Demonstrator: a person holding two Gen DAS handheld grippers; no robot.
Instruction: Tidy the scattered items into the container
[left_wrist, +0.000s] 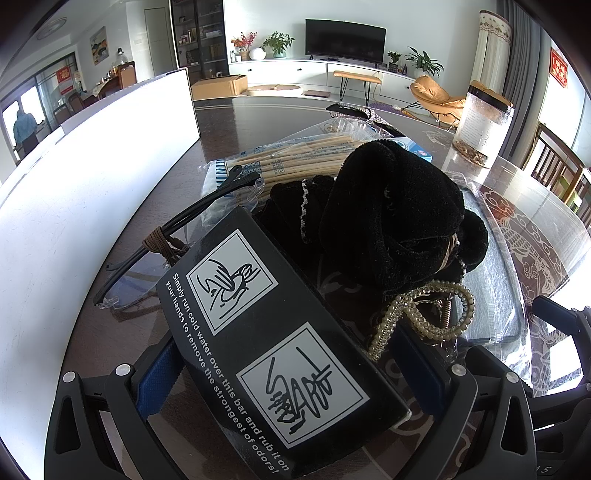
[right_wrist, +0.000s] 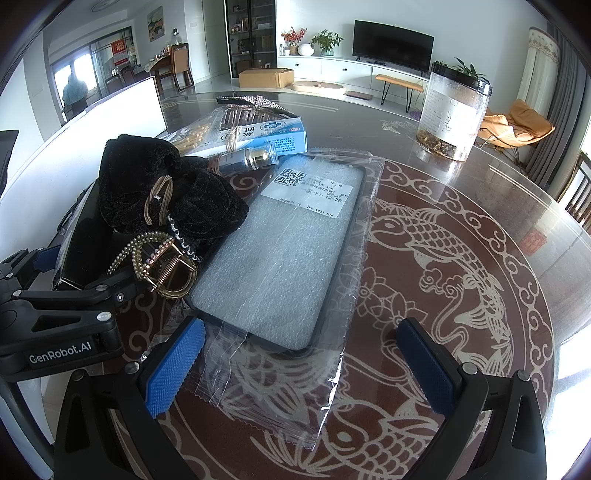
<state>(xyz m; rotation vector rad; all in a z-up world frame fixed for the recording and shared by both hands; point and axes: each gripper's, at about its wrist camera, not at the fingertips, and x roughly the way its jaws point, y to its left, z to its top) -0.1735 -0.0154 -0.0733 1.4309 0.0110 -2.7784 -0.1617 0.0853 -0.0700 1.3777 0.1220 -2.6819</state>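
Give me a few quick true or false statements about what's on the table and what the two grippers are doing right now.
1. The left gripper has the black box between its fingers. True.
2. The right gripper grips the phone case packet. False: it is open, with the packet's near end between its fingers.
3. The clear jar lies on its side. False: it stands upright.
4. A beaded hair clip lies beside the black velvet scrunchie. True.

Right gripper (right_wrist: 299, 369): open table (right_wrist: 461, 295) ahead-right, jar (right_wrist: 452, 110) far off; left, scrunchie (right_wrist: 162, 184) and clip (right_wrist: 166, 266) crowd in, possibly touching the left gripper (right_wrist: 55, 314).
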